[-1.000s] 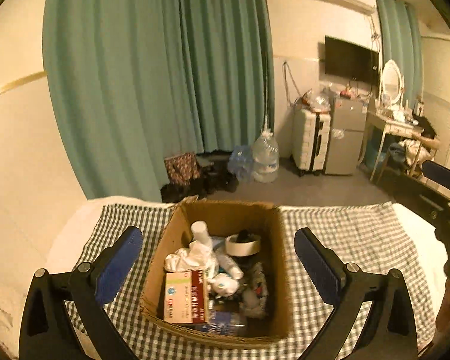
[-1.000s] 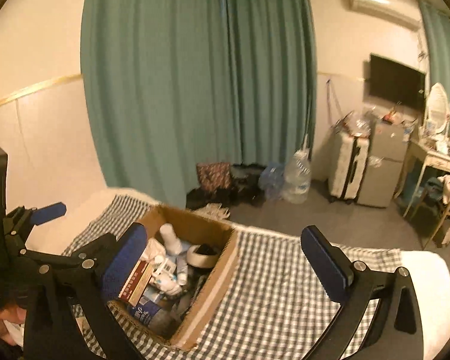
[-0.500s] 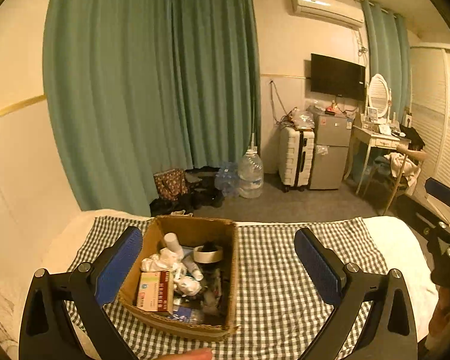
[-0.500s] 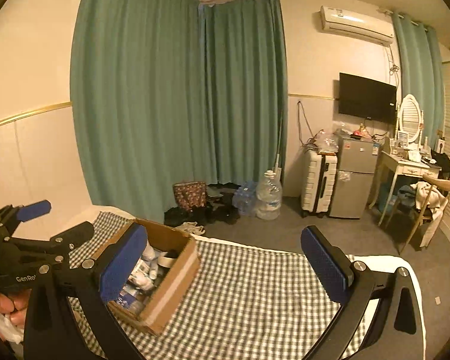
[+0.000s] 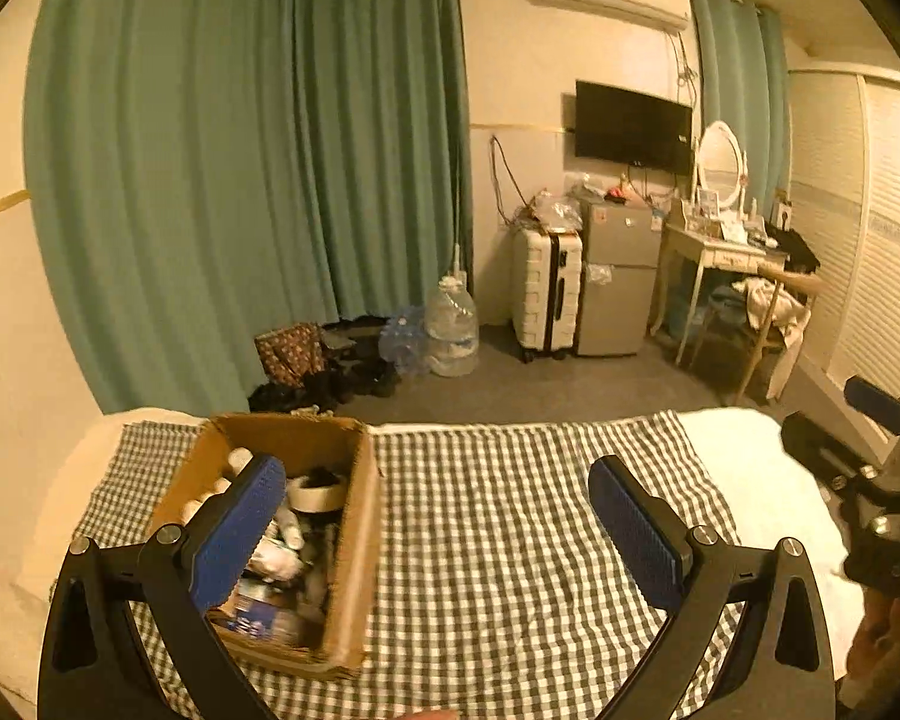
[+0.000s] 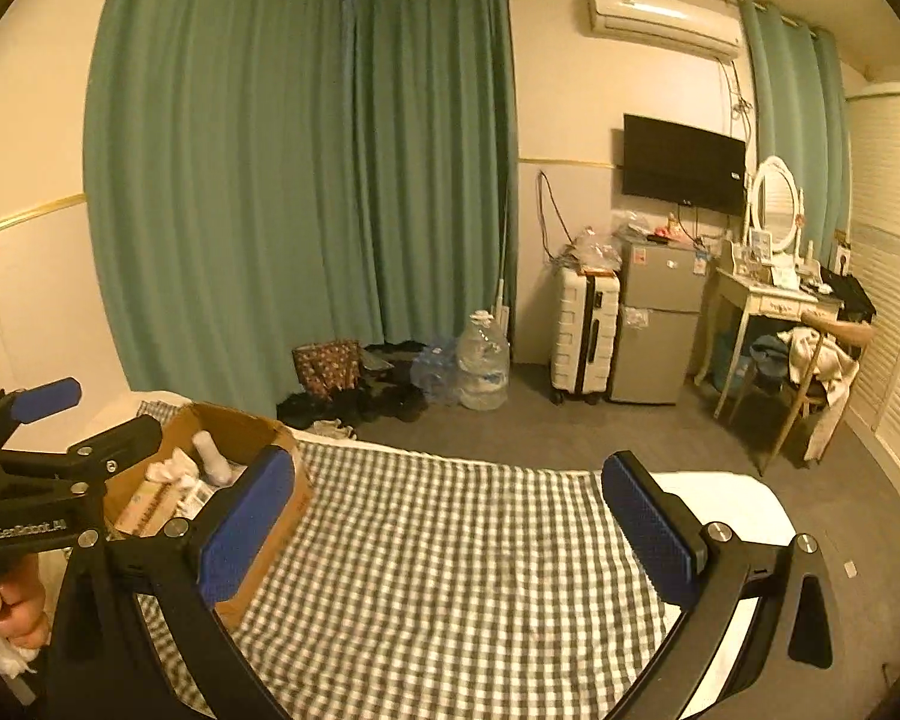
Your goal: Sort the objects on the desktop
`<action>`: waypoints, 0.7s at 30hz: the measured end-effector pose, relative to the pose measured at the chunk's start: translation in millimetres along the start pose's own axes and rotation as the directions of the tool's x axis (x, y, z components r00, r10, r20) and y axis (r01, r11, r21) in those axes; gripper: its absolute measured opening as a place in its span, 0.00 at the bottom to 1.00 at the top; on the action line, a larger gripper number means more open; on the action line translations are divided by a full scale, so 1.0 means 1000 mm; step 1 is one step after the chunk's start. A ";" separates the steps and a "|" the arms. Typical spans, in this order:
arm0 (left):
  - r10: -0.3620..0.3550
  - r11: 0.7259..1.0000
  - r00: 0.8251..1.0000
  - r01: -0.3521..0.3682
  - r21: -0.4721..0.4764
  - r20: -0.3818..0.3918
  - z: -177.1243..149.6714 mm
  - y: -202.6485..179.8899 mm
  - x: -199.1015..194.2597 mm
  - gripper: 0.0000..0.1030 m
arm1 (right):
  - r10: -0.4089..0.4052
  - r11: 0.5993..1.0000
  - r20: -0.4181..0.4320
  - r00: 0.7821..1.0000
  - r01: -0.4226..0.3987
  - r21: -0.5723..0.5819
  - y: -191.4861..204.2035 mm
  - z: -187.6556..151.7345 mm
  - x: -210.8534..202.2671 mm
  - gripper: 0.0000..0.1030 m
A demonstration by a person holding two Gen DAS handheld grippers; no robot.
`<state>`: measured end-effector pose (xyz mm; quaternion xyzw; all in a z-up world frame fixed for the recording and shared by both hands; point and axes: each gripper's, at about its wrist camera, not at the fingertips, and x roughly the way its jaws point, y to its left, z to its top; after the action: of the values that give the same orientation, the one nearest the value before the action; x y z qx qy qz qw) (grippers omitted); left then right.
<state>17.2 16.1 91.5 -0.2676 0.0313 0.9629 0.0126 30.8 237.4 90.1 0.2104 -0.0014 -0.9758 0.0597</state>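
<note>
Open cardboard box [image 5: 354, 540] sits on the checked cloth [image 5: 510, 540], toward its left side; brown, flaps up. Inside, crammed: roll of tape [image 5: 318, 489], white bottle [image 6: 210, 456], crumpled white bits, printed packets. Left gripper [image 5: 435, 531] spread wide, nothing held, its left finger overlapping the box. Right gripper [image 6: 450, 528] also wide and empty, above bare cloth to the box's right.

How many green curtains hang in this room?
2: a wide green curtain across the far left corner, and a narrow curtain right of the TV. Others may be out of view.
</note>
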 end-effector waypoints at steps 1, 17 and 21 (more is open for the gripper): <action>-0.005 1.000 1.000 0.005 0.004 -0.012 -0.003 -0.005 0.006 1.00 | 0.002 1.000 -0.007 1.000 -0.002 0.009 -0.008 -0.003 0.001 1.00; -0.049 0.998 0.994 0.051 0.024 -0.097 -0.031 -0.042 0.051 1.00 | -0.049 0.997 -0.106 0.993 0.055 0.053 -0.058 -0.041 0.024 1.00; -0.049 0.998 0.995 0.052 0.031 -0.090 -0.033 -0.044 0.052 1.00 | -0.048 0.997 -0.107 0.993 0.054 0.056 -0.058 -0.044 0.026 1.00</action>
<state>-8.4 57.8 34.4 -0.3109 0.0410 0.9487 0.0398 18.5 293.0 37.8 0.2635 -0.0217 -0.9640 0.0286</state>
